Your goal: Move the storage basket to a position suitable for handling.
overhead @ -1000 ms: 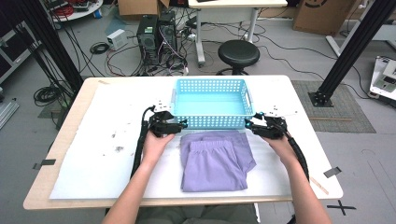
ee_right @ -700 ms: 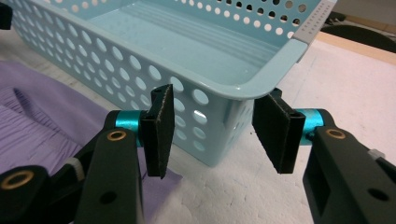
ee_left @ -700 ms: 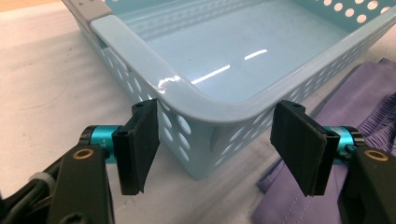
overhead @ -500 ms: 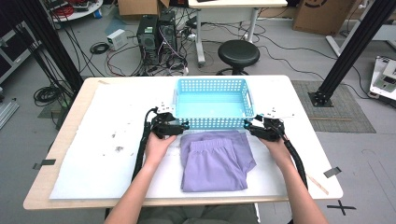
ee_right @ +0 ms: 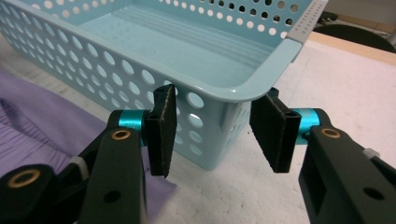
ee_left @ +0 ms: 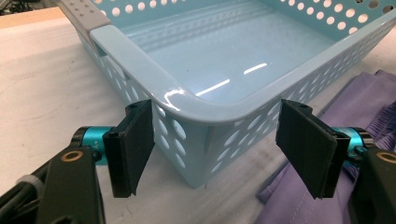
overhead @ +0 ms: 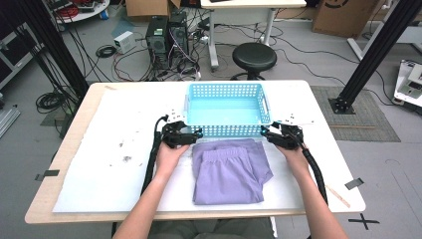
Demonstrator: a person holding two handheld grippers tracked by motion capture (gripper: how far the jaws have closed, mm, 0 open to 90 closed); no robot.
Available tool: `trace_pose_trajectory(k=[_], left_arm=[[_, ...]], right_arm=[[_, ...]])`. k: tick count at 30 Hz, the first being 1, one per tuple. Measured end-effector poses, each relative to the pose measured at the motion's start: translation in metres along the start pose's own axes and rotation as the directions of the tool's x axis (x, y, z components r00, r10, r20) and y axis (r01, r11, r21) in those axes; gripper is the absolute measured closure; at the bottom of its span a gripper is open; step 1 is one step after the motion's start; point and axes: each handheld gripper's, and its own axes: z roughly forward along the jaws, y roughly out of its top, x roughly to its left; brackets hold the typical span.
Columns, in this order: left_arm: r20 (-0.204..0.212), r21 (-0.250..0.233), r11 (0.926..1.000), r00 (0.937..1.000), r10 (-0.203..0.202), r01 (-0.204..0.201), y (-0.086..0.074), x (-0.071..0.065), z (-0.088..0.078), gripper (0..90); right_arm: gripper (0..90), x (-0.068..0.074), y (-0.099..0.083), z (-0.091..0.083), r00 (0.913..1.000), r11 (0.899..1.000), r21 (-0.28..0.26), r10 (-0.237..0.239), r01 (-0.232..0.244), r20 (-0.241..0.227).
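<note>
Spanning most of the scene: table [overhead: 74,164], white-covered, pale wood edge showing.
Basket [overhead: 229,107]: light blue perforated plastic, shallow, nothing inside it, standing at the far middle of the table, grey handle strips on its short ends.
Garment [overhead: 226,169]: purple, folded, lying flat just on the near side of the basket (one edge reaches its front wall).
Left gripper [ee_left: 215,147]: jaws spread wide, one on each side of the basket's near-left corner; gaps show between pads and plastic, nothing clamped.
Right gripper [ee_right: 212,128]: jaws likewise parted, narrower, bracketing the near-right corner under the rim; whether the pads touch the wall cannot be told.
Hands [overhead: 171,154]: one behind each gripper, forearms entering from the near edge.
</note>
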Motion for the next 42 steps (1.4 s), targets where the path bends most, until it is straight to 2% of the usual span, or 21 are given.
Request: trace_pose_trajectory(k=[1,3,10,12,16,36,37,38,40,41,42], left_arm=[[0.001,-0.009,0.9999,1.0,0.009,-0.009,0.001,0.0,-0.002,35.2],[-0.003,-0.013,0.9999,1.0,0.008,-0.008,0.002,0.0,-0.003,37.5],[-0.007,-0.008,0.9999,0.9999,0.01,-0.01,0.002,0.0,-0.002,38.0],[-0.007,-0.005,0.9999,0.9999,0.013,-0.013,0.002,0.001,-0.003,38.0],[-0.006,-0.007,0.9999,0.9999,0.011,-0.011,0.001,0.001,-0.003,38.0],[-0.016,-0.004,0.9995,0.9994,0.031,-0.031,-0.004,-0.002,-0.006,39.0],[-0.019,0.003,0.9995,0.9993,0.033,-0.033,-0.004,-0.001,-0.006,39.0],[-0.023,0.006,0.9995,0.9993,0.03,-0.03,-0.004,-0.001,-0.006,39.0],[-0.061,0.017,0.9998,0.9982,-0.004,0.005,-0.005,0.001,-0.007,29.2],[-0.052,0.013,0.9997,0.9985,-0.018,0.019,-0.006,0.003,-0.009,26.6],[-0.049,0.003,0.9997,0.9985,-0.023,0.023,-0.007,0.004,-0.013,26.5]], right_arm=[[53.8,-0.001,0.001,0.001,1.0,1.0,0.001,0.003,-0.003,0.009],[53.9,-0.002,0.002,0.002,0.9999,1.0,-0.004,0.01,-0.01,0.01],[54.3,-0.002,0.003,0.005,0.9998,1.0,0.004,0.016,-0.016,0.014],[57.2,-0.002,0.003,0.004,1.0,1.0,0.009,0.009,-0.009,0.002],[57.0,0.0,0.003,0.003,1.0,1.0,0.014,-0.003,0.003,0.004],[57.2,0.002,0.002,0.001,1.0,1.0,0.018,-0.002,0.002,0.003],[52.0,0.002,0.002,0.001,1.0,1.0,0.018,-0.003,0.003,0.0],[52.0,0.002,0.002,0.001,1.0,1.0,0.018,-0.003,0.003,0.0],[42.7,0.001,0.002,0.0,0.9998,1.0,0.015,0.0,-0.001,0.022],[39.7,-0.001,0.002,-0.001,0.9996,1.0,0.019,0.009,-0.01,0.028],[36.7,-0.007,0.001,-0.005,0.9989,0.999,0.015,0.042,-0.042,0.022]])
